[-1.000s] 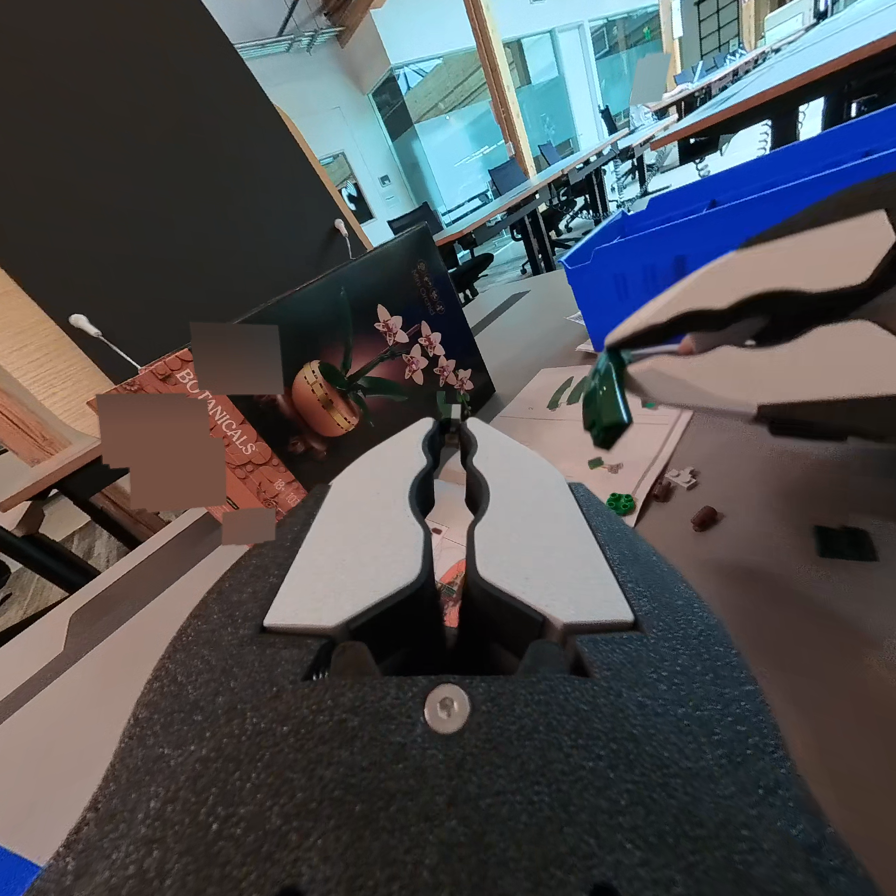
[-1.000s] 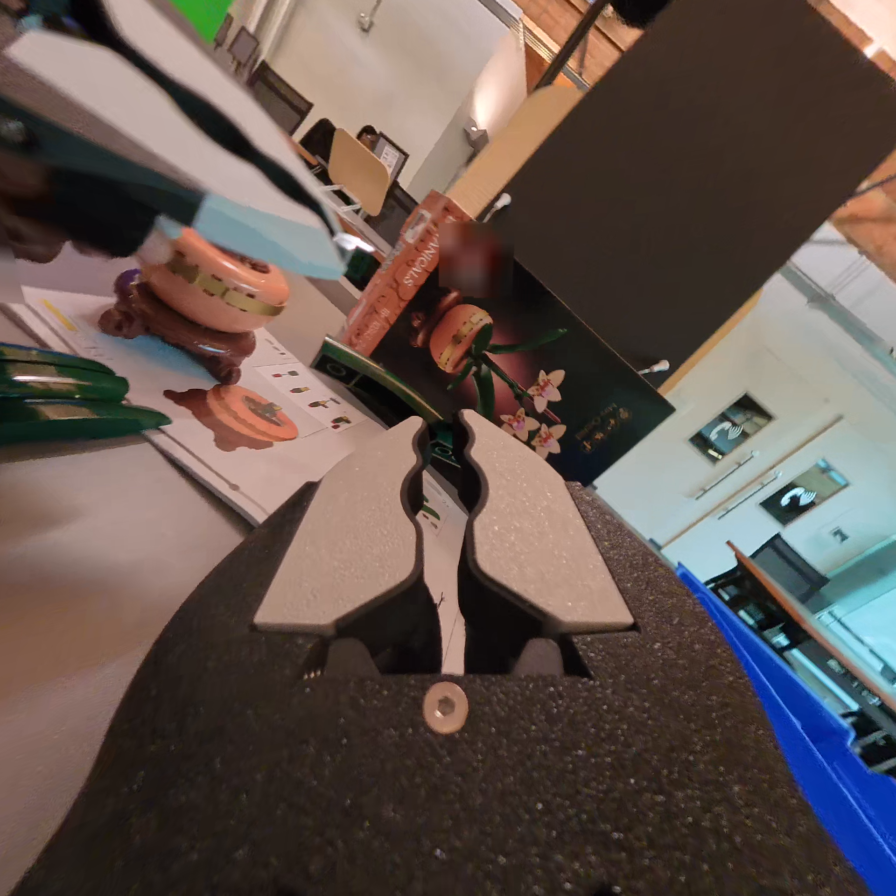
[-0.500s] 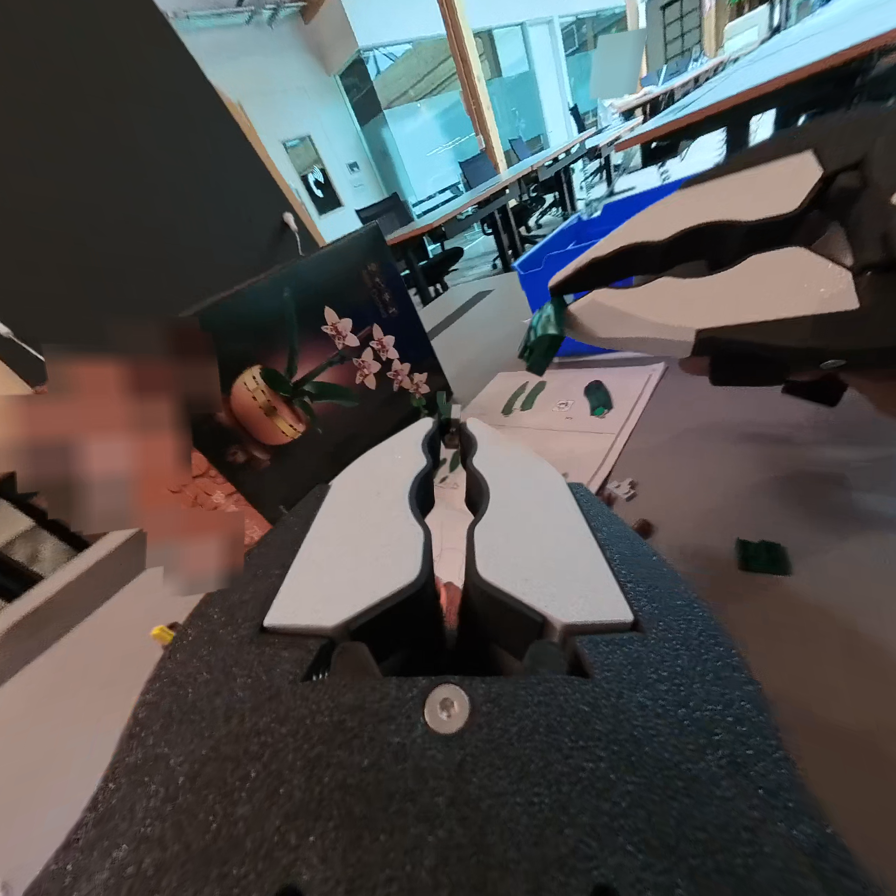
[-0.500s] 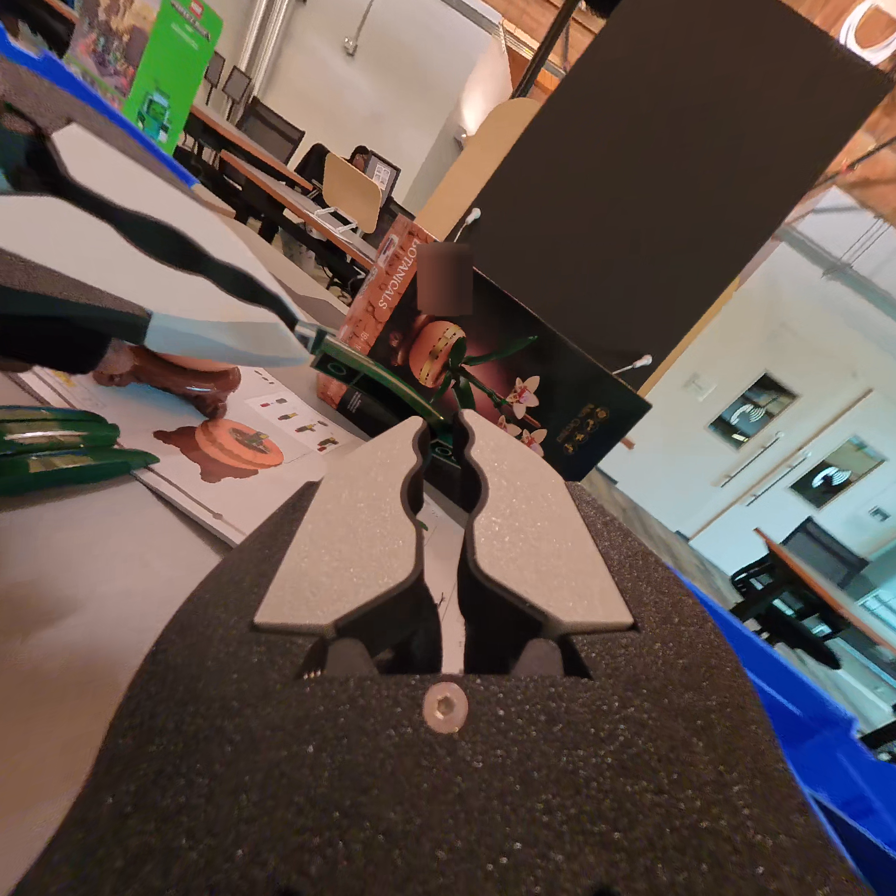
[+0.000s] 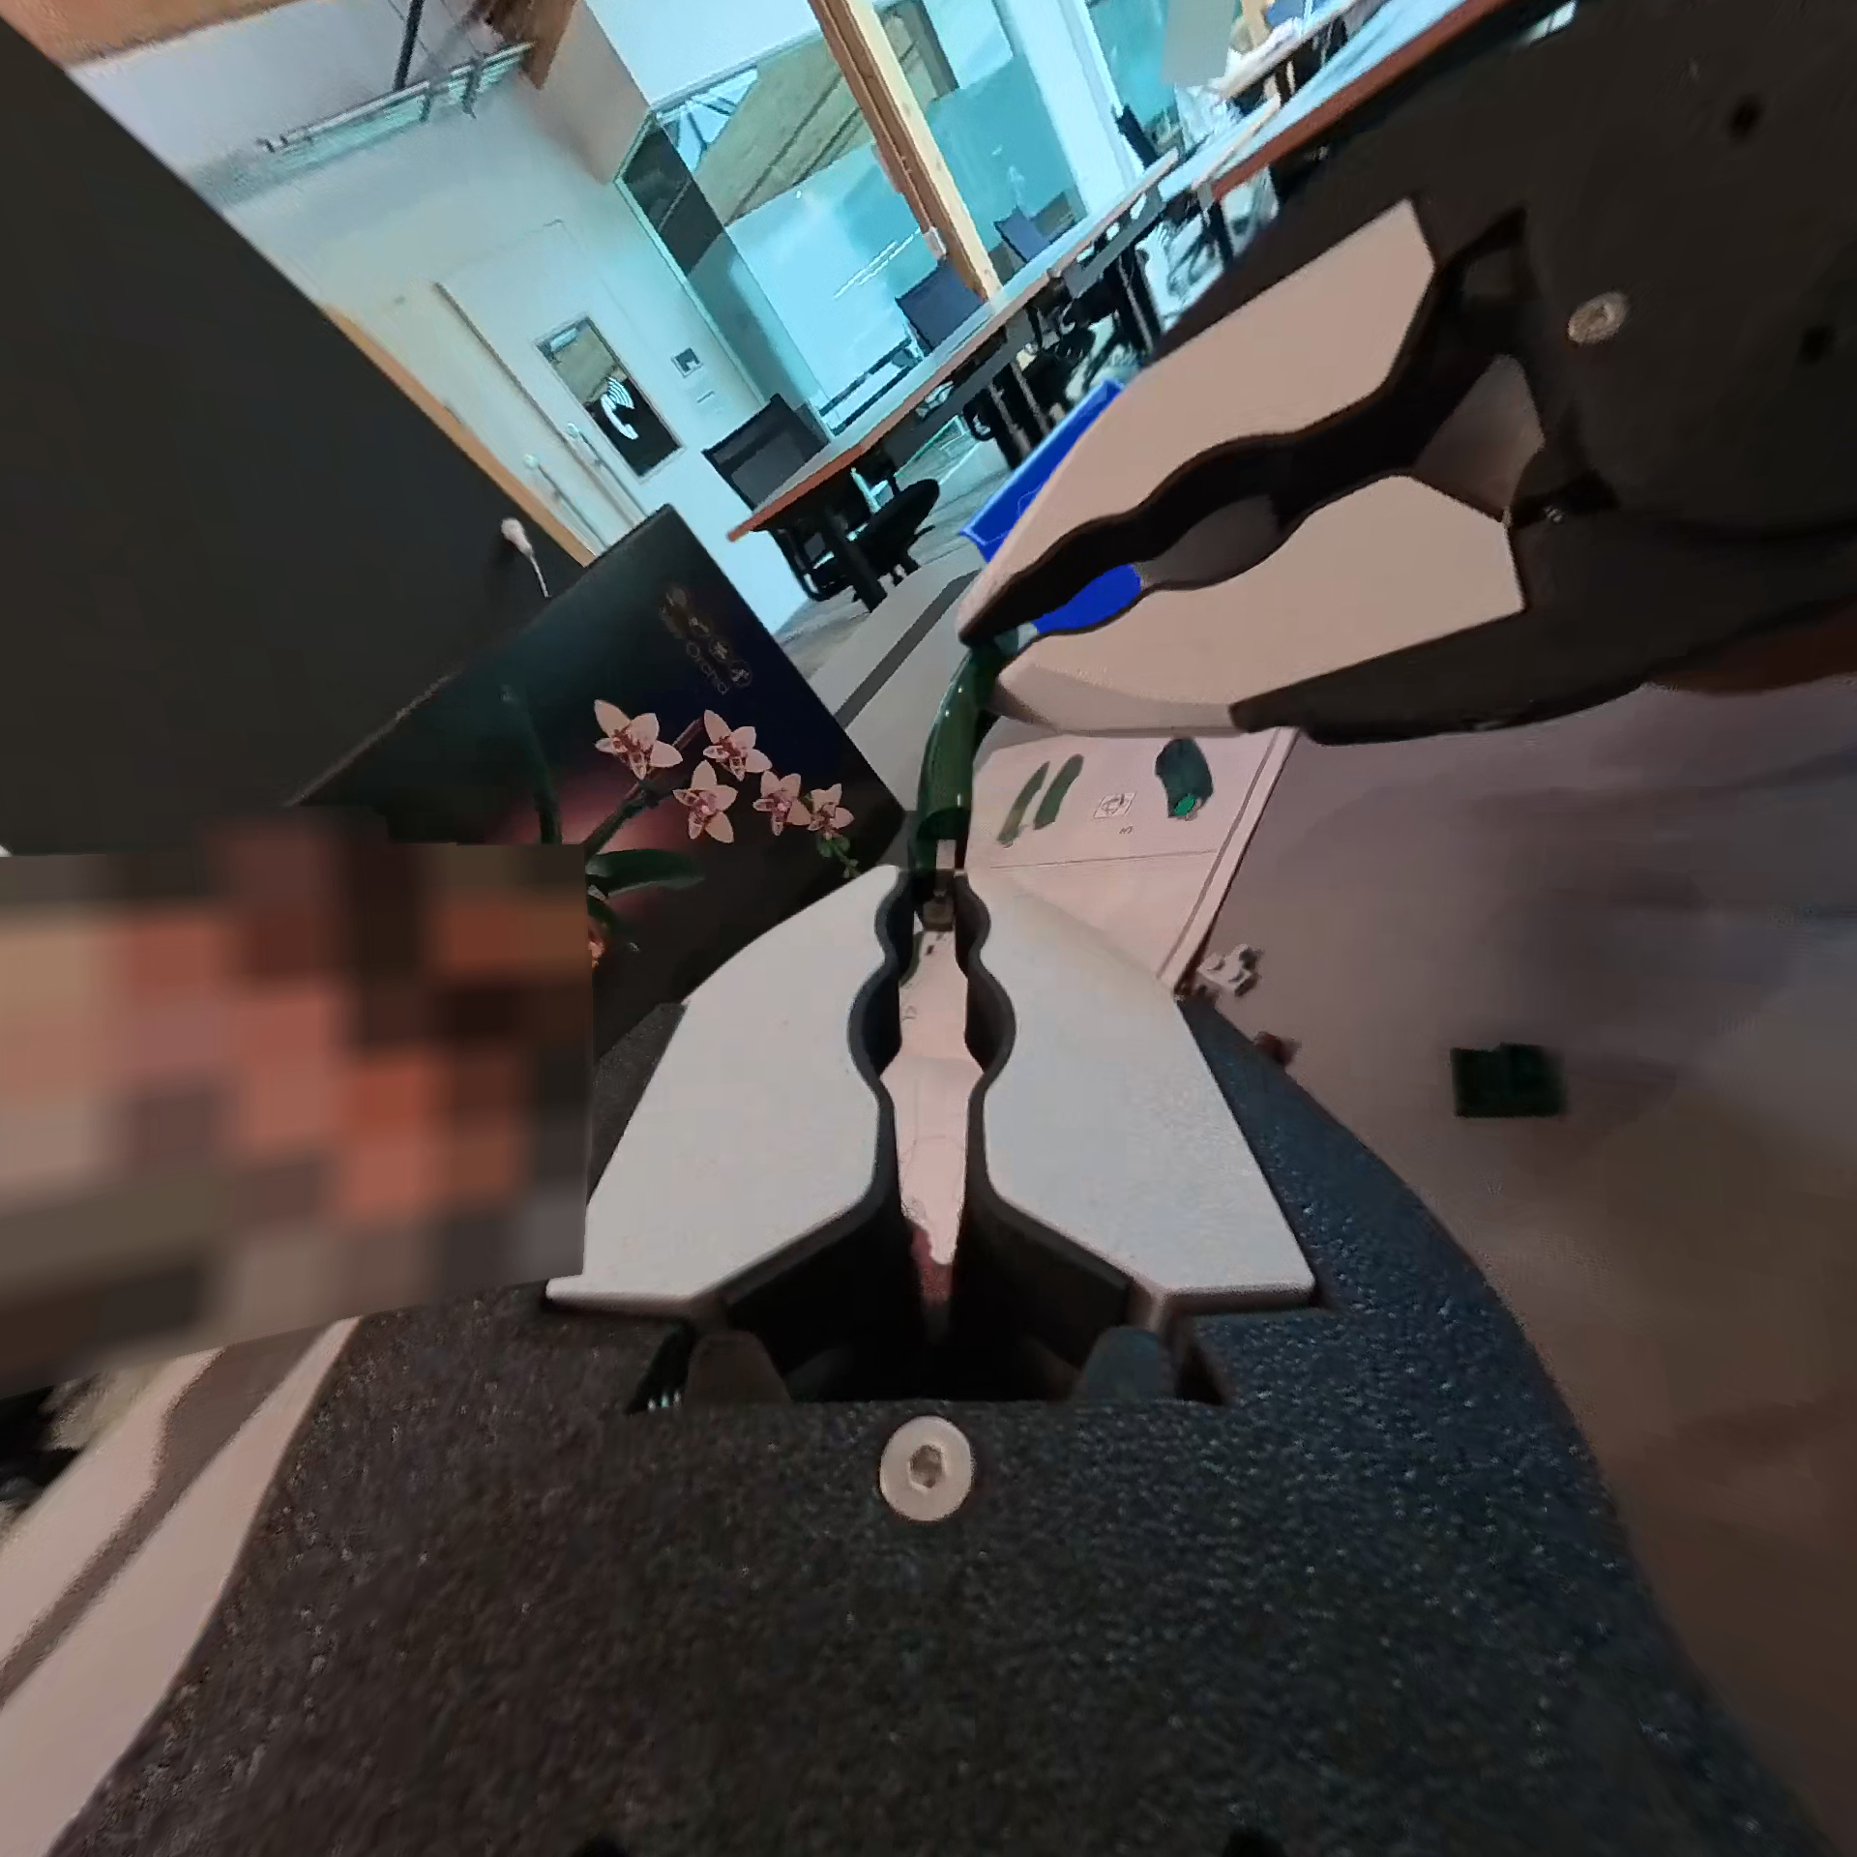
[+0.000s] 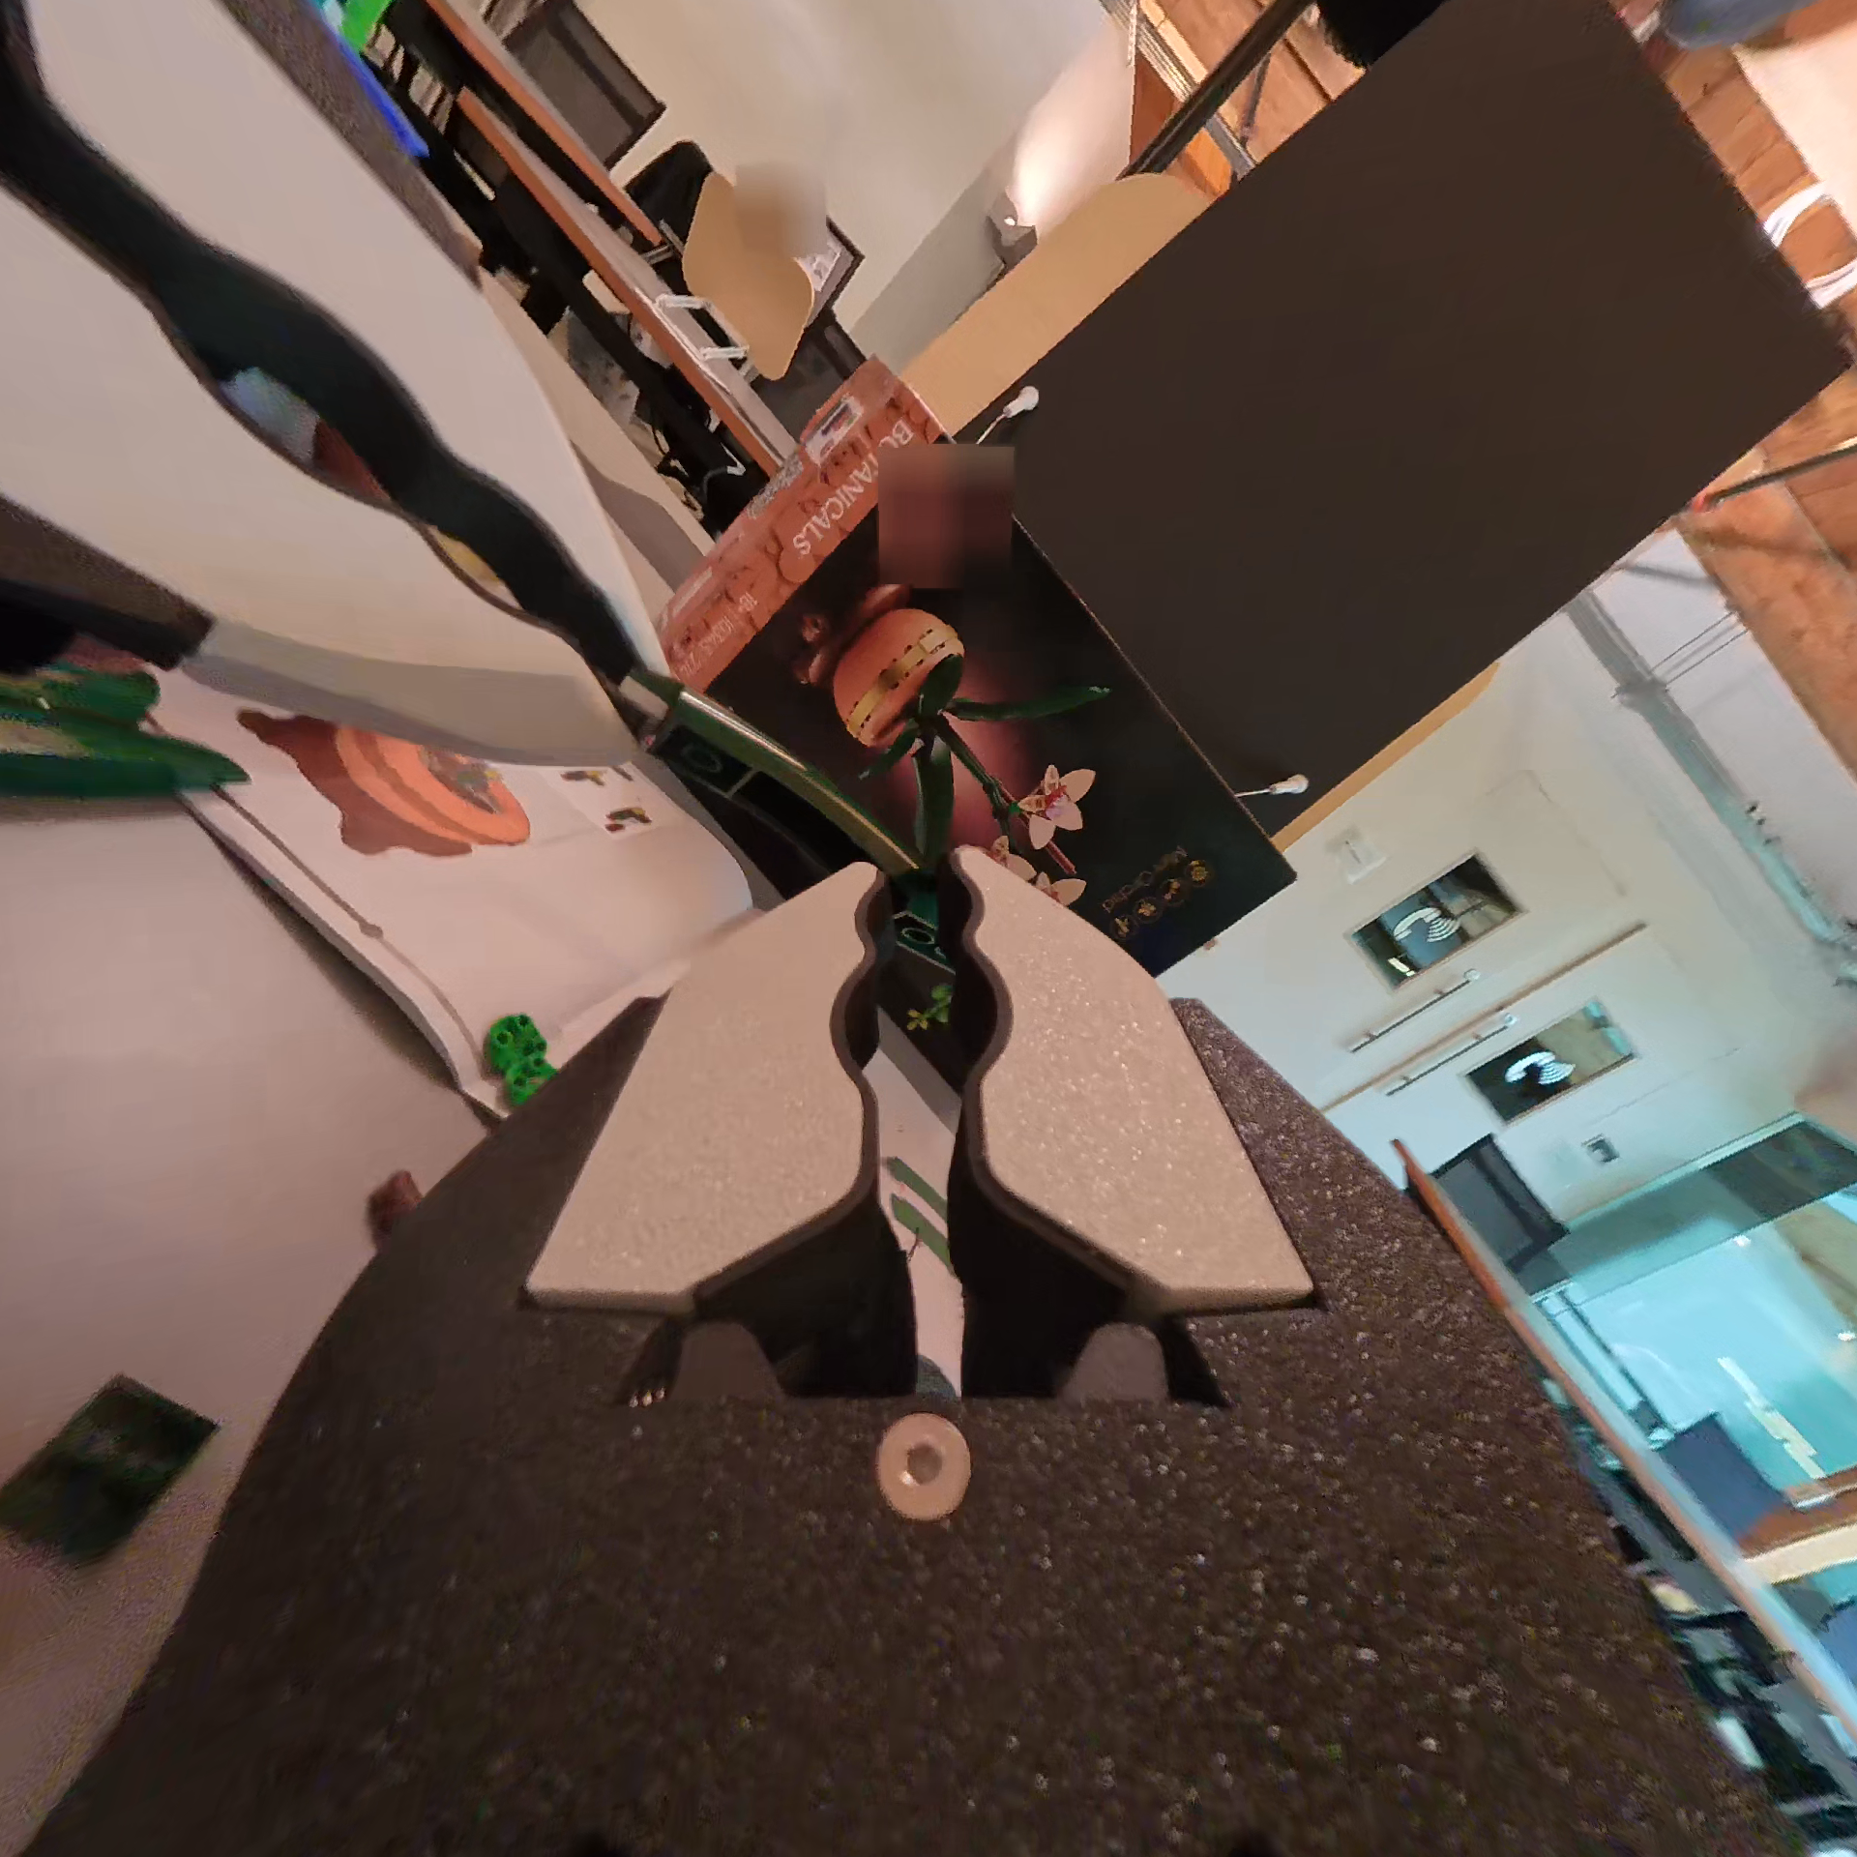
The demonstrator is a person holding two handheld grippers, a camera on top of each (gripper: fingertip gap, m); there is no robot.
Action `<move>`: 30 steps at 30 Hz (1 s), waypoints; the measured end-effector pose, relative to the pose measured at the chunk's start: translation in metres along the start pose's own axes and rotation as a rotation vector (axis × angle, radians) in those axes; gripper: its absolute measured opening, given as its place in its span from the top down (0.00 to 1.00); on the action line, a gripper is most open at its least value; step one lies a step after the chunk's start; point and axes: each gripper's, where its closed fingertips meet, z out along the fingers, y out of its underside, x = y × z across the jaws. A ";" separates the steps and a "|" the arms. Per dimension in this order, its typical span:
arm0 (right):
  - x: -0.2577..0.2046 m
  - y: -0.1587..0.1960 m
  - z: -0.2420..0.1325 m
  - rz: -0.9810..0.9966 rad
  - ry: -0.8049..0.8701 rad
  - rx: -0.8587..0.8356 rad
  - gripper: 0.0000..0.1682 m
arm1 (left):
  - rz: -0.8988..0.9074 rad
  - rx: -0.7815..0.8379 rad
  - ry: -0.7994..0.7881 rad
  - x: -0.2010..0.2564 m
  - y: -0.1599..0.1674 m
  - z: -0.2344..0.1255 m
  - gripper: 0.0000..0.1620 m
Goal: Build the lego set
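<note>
Both tools [image 5: 940,884] [image 6: 919,884] pinch 1 green stem [image 5: 945,749].

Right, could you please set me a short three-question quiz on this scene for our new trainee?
1. True or false: the curved dark green lego stem lies loose, held by nothing.
2. Which grips the stem? A) the left gripper only; B) the right gripper only; C) both, one at each end.
3. What colour is the small studded lego piece at the edge of the open instruction booklet?
Key: 1 false; 2 C; 3 bright green.
</note>
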 end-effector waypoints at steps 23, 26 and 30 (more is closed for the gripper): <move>-0.041 0.052 0.002 -0.037 -0.719 -0.591 0.96 | -0.814 -0.191 0.332 0.039 0.023 -0.001 0.96; -0.049 0.054 -0.008 -0.026 -0.949 -0.705 0.96 | -1.058 -0.252 0.428 0.052 0.023 -0.009 0.96; -0.062 0.059 -0.020 -0.002 -1.173 -0.843 0.96 | -1.079 -0.332 0.447 0.059 0.031 -0.017 0.96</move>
